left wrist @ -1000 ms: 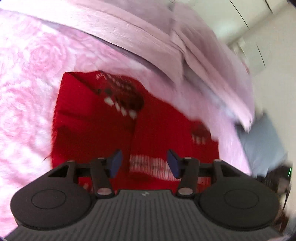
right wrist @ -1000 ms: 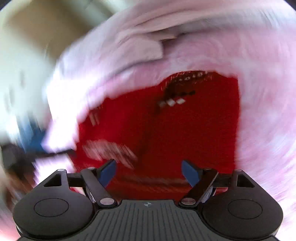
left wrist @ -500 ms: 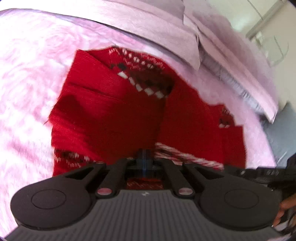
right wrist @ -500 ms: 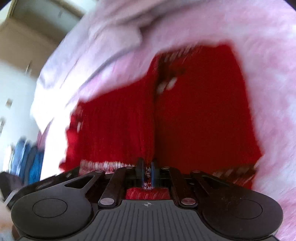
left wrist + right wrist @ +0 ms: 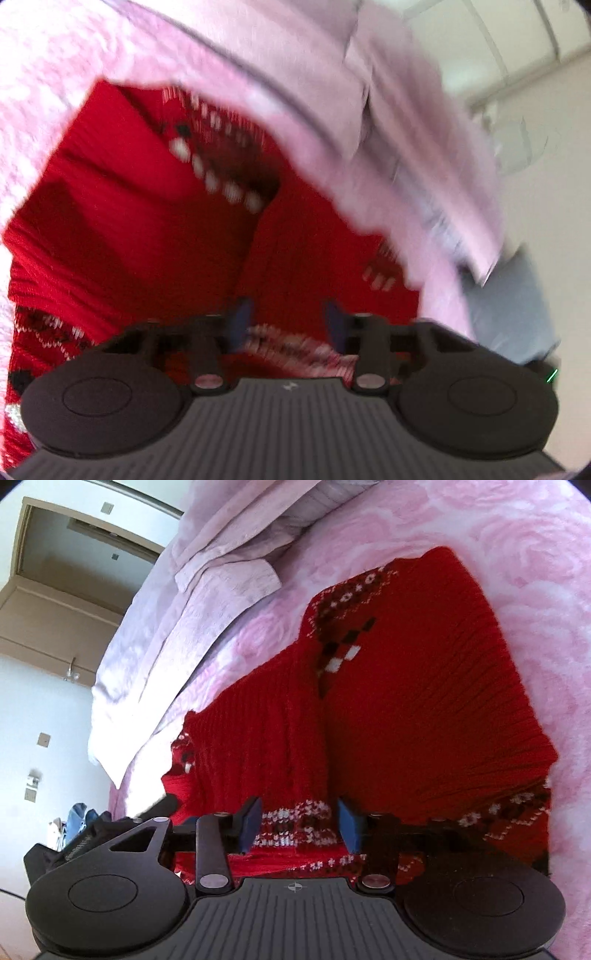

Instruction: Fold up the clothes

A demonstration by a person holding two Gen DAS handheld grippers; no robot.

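Note:
A red knit sweater [image 5: 155, 236] with a white and black pattern lies on a pink rose-print bedspread [image 5: 48, 66]. It also shows in the right wrist view [image 5: 424, 716], with both sides folded in to a centre seam. My left gripper [image 5: 286, 323] is open just above the patterned hem [image 5: 295, 347]. My right gripper [image 5: 299, 823] is open over the same patterned hem band [image 5: 295, 823], which lies between the blue pads. Neither gripper holds cloth.
Folded pale lilac bedding [image 5: 207, 590] lies along the far side of the bed [image 5: 535, 546]. A grey pillow [image 5: 509, 302] sits at the right in the left wrist view. A wooden door frame [image 5: 55, 602] and white wall are at the left.
Both grippers were open a second ago, shut on the sweater's hem half a second ago, and have now opened and let it go. The hem lies down on the sweater.

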